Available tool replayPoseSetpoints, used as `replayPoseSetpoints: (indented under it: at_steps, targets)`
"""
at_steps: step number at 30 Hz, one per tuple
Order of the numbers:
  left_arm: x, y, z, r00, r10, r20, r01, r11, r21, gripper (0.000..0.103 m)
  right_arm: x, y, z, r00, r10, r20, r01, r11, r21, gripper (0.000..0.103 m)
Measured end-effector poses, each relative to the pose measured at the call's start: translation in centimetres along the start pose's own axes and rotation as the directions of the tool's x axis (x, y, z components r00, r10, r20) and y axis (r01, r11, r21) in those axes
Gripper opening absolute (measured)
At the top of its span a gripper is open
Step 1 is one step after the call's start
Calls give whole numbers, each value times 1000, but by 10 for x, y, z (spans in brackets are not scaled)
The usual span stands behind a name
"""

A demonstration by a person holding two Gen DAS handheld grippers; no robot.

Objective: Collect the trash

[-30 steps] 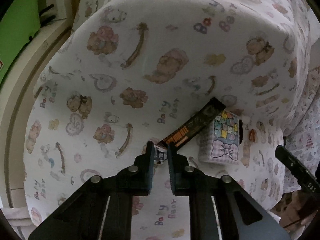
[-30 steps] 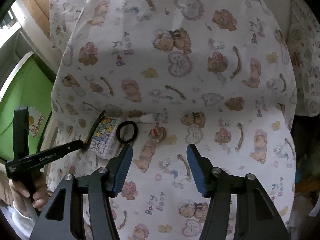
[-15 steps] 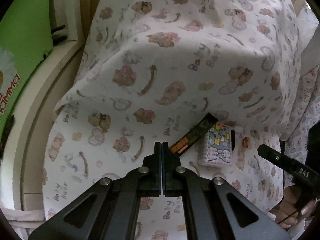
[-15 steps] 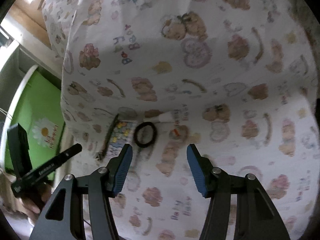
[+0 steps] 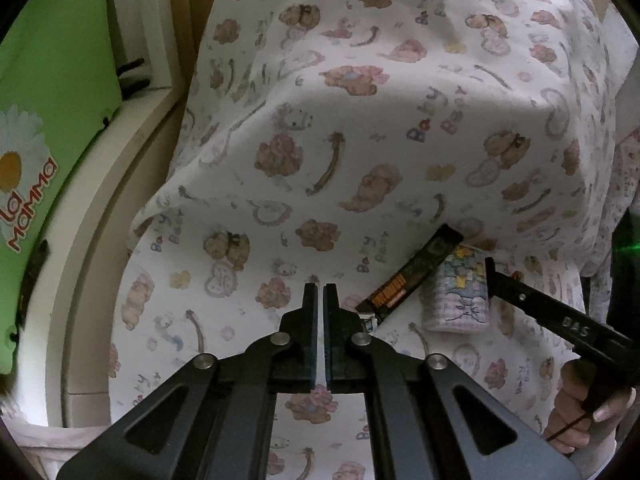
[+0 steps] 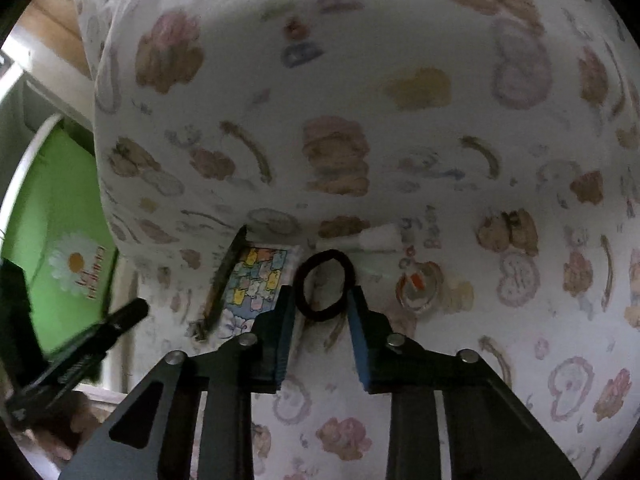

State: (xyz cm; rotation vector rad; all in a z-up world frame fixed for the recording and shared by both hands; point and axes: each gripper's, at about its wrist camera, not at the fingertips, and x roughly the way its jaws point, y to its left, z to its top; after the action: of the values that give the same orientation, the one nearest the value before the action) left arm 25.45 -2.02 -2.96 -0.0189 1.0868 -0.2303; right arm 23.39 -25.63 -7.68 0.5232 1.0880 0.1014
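Left gripper (image 5: 320, 292): jaws pressed almost together, a thin slit between them, nothing held, above the bear-print bedsheet (image 5: 360, 140). Just right of it lies a black-and-orange snack wrapper (image 5: 412, 276), its far end against a pastel tissue pack (image 5: 460, 292). Right gripper (image 6: 320, 300): jaws spread, flanking a black hair tie (image 6: 324, 286) on the sheet. Beyond lie a small white wrapper (image 6: 378, 238) and a clear round wrapper (image 6: 418, 286). A green panel (image 5: 52, 80) stands at far left.
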Motion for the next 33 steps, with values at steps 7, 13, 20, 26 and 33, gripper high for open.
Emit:
replayPoseSetpoints:
  at_steps: [7,13,20,26,33]
  targets:
    - [5,-4,-4,1000,-10,-21,11,999,31,26,13,15,0,998,-62,-3,62,997,-49,3]
    - [11,-7,-9,999,-11,-49,12,999,30,32,-2,15,-5,999,-33,31,34,998,-48,1]
    - [15,-15,-12,998,-13,-54,15,999,35,39,-24,10,-4,997,-52,63,56,996,-66,2]
    - [22,-22,-12,998,1,-64,1,1000,31,42,-20,-12,4,995,-97,29,97,995,3,27]
    - [18,-21,-6,999,4,-44,-4,1000,5,44,-6,-9,9,969,-246,31,247,967,-63,43]
